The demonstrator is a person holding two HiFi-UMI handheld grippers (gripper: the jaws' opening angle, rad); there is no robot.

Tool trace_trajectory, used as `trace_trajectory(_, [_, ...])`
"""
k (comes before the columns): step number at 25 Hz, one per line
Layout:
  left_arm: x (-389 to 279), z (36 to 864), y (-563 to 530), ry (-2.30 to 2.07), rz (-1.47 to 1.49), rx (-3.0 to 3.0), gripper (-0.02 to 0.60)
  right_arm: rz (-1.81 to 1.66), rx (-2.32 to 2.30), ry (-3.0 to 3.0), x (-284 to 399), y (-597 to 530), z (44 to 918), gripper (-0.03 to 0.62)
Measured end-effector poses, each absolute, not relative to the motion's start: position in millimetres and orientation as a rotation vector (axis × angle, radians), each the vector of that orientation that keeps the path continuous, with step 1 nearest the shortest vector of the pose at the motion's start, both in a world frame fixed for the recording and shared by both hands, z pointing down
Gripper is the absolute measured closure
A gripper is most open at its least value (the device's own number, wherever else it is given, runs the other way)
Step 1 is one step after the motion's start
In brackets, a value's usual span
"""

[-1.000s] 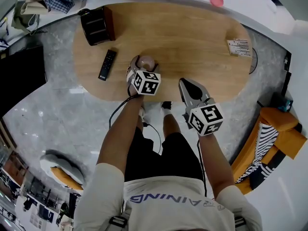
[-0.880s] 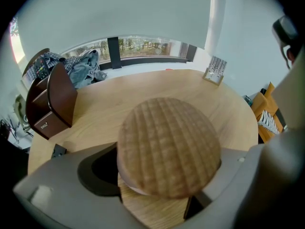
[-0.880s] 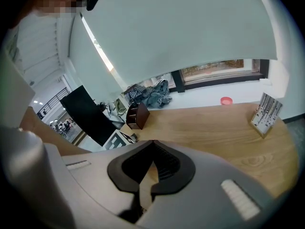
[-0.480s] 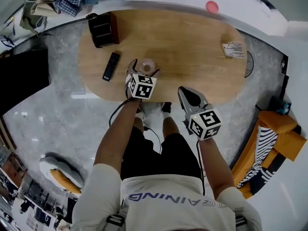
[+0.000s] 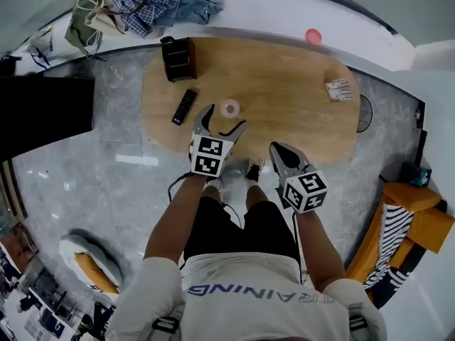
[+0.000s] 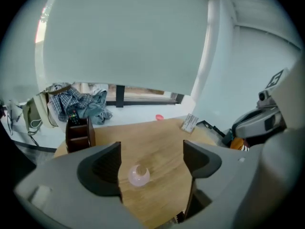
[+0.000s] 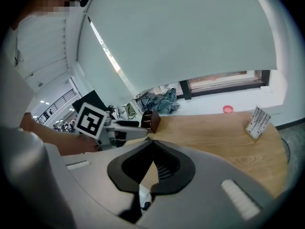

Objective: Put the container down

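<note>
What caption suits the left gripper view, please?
Empty open left gripper, jaws just narrowed slightly, facing pink container on wooden table.

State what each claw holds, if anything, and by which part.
Nothing. Left claw open, jaws just narrowing slightly, clear of the container; right claw shut, empty.

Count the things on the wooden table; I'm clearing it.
4: pink container front-middle, remote left of it, dark organiser far left, printed packet at right end. The table's front edge is partly covered.
</note>
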State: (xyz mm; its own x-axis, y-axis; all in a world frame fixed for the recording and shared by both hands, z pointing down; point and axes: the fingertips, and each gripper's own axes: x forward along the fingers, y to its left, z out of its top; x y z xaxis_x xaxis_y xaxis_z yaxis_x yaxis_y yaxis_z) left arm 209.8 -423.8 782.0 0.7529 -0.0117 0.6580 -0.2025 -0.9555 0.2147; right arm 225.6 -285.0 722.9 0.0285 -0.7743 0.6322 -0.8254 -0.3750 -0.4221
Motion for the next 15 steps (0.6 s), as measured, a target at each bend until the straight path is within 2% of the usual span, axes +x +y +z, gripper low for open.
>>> trace_trajectory(7, [167.3,663.1,-416.7,-0.196,0.799,2.785,0.300,1.162,2.232,-1.790,219.0,-278.4,661.4,0.577])
trace_trajectory(12, [137.7,591.5,-410.4,-0.238,0.677,2.786,0.349,1.047,2.263,-1.843,216.3,-280.3,613.2,0.577])
trace_trajectory(15, [116.5,533.9,-410.5,-0.325,0.548,2.803,0.422,0.931,2.302,-1.886,216.8,-283.8,567.7,0.577])
